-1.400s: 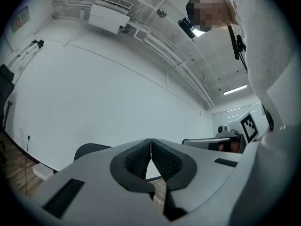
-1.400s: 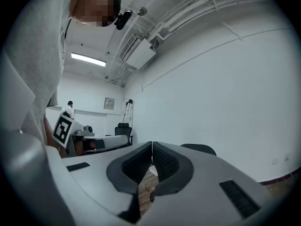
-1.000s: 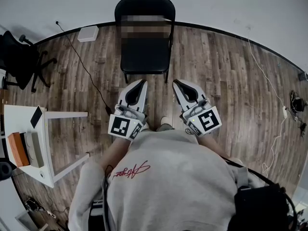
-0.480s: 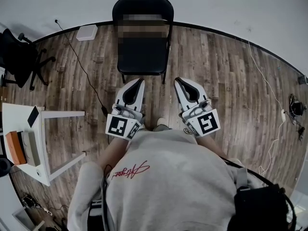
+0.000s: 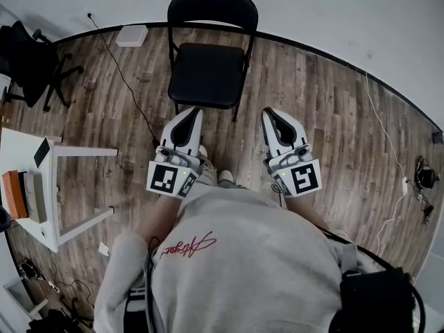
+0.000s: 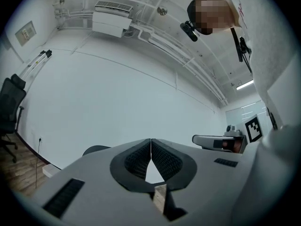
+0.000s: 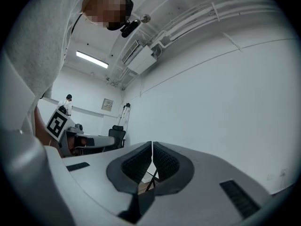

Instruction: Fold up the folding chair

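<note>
A black folding chair [image 5: 210,54] stands unfolded on the wood floor against the white wall, seat facing me. My left gripper [image 5: 195,111] hovers just in front of the seat's front edge, at its left side, jaws shut and empty. To the right of the seat's front corner my right gripper [image 5: 266,112] is held level, also shut with nothing in it. In the left gripper view the shut left gripper [image 6: 150,141] points at the wall, with the chair back [image 6: 95,149] a dark hump at its left. Through the right gripper [image 7: 152,145] a chair leg [image 7: 151,182] shows.
A white table [image 5: 41,203] with an orange box stands at the left. A black office chair [image 5: 31,64] sits at the far left. A black cable [image 5: 125,89] crosses the floor left of the folding chair; more cables [image 5: 402,186] lie at the right.
Both grippers have moved forward toward the chair and stayed shut. The whole view has shifted, so the chair now sits closer to them.
</note>
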The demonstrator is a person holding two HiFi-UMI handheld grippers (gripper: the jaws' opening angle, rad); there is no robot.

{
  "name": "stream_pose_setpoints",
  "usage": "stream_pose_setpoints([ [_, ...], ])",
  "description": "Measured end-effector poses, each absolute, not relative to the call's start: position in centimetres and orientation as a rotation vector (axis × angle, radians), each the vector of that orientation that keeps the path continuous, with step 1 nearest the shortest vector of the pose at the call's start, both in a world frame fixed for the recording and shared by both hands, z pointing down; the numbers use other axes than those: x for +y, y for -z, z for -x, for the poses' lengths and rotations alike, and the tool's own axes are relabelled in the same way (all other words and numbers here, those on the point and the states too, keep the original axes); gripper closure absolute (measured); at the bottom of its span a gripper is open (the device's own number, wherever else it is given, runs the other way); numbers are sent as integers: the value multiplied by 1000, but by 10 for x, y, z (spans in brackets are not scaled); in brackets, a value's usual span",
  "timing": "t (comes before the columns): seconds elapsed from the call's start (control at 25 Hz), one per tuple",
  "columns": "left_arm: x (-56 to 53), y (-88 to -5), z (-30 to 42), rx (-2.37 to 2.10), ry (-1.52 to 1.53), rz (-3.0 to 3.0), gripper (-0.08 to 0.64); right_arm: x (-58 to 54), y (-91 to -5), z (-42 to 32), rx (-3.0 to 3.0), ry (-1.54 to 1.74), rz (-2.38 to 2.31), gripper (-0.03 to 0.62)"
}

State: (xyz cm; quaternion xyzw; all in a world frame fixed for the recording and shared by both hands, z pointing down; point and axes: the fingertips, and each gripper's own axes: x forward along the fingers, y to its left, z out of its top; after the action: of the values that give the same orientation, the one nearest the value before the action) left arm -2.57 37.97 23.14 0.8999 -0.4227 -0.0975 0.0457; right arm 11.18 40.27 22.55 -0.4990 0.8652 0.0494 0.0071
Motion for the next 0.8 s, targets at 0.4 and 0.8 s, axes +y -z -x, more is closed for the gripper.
stream_pose_setpoints([
  [0.4,298,-246,35,-1236,309,-2745,543,320,-241,-90,2745,-189,1582,575],
  [0.8,166,-249,27,-1083,279,-2762,541,177,-240,-87,2684,-186,1750,575],
])
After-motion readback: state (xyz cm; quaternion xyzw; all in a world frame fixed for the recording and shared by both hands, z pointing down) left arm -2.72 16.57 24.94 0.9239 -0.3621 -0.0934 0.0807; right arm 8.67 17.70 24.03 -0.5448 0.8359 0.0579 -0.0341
